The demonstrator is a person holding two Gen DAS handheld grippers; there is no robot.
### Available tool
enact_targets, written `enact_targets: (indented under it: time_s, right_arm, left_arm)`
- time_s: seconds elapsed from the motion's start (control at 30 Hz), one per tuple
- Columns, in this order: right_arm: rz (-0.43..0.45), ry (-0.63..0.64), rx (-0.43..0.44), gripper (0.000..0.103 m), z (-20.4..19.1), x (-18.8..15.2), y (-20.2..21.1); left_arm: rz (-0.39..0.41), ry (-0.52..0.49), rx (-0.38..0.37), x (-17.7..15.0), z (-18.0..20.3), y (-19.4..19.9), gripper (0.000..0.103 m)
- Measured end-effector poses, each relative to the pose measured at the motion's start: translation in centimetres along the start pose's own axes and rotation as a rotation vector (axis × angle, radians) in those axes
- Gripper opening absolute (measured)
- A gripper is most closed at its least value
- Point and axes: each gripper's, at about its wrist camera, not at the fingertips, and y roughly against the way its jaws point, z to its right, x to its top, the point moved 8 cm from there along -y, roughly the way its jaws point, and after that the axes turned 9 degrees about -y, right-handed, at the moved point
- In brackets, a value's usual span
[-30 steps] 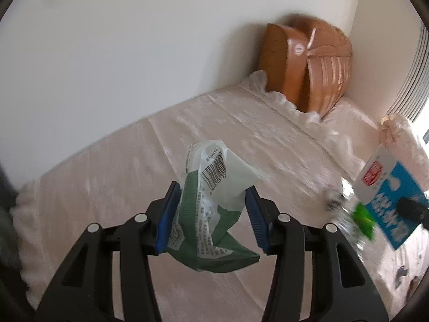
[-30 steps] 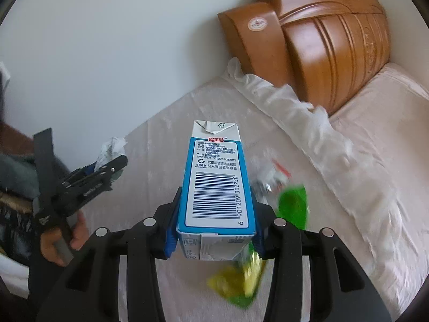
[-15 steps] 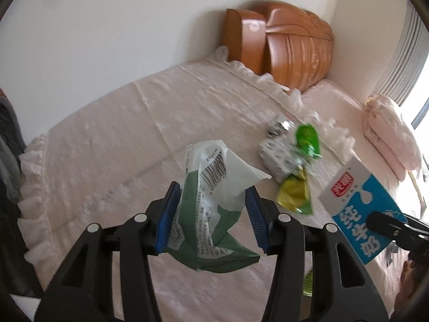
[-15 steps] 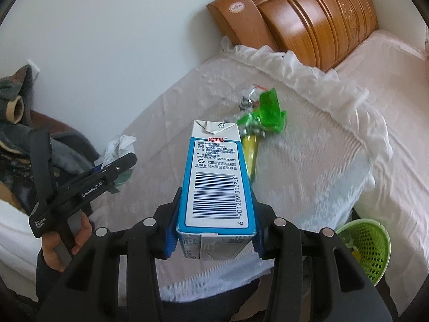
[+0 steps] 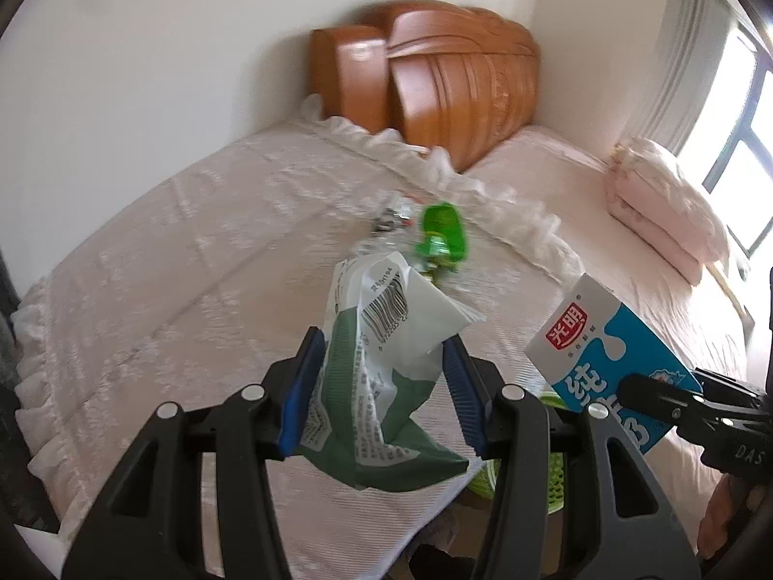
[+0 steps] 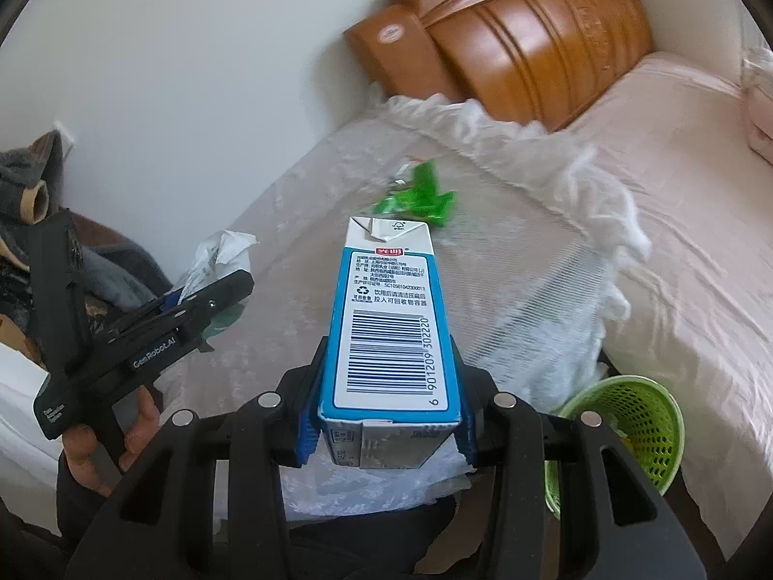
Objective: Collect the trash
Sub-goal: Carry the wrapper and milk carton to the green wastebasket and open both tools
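The right gripper is clamped on a blue and white milk carton, its blue pads pressing the two narrow sides near the base, so the carton's long axis runs straight out ahead of the jaws with the folded top farthest away. The left gripper is closed on a crumpled green and white wrapper, which bulges up and hangs down between the pads. Both pieces of trash are carried in the air above the near edge of the bed. What matters for the coming move is the green basket: it stands on the floor just beside the bed's lace-edged cover, low and to the right of the carton in the right wrist view. In the left wrist view only slivers of the basket show beneath the left gripper's right finger. The right hand looks nearer to it, so the carton would probably drop first, with a swing right and down until the base hangs over the rim. More green wrappers lie on the bed farther off, not yet collected.
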Motion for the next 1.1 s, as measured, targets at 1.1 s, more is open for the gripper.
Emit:
enact_targets:
  time_s: [1.1]
  right_arm:
    - [0.114, -0.349, -0.309, 0.044, 25.5, -7.6, 14.3]
  left_arm:
    - [-0.28, -0.48, -0.402, -8.6, 32.6, -9.5, 0.089]
